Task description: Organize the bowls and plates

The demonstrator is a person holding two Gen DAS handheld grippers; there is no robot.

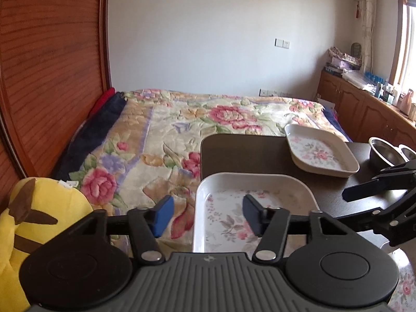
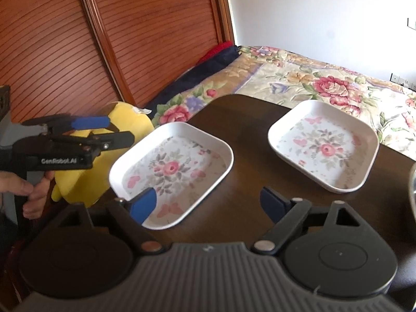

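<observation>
Bed: a quilt point(image 1: 208, 119) printed with large pink roses on cream covers it, just behind the dark tabletop point(image 1: 247, 153).
Plush toy: yellow with brown markings point(image 1: 46, 208), lying at the quilt's near left corner.
Folded cloth: dark navy point(image 1: 104, 119) and red point(image 1: 104, 98) pieces along the wardrobe side of the bed.
Wardrobe: reddish slatted wooden doors point(image 2: 78, 39) at the left.
Cabinet: low wooden unit point(image 1: 364, 104) under the window, its top crowded with boxes and bottles.
Wall: white, bearing a switch plate point(image 1: 282, 43).
</observation>
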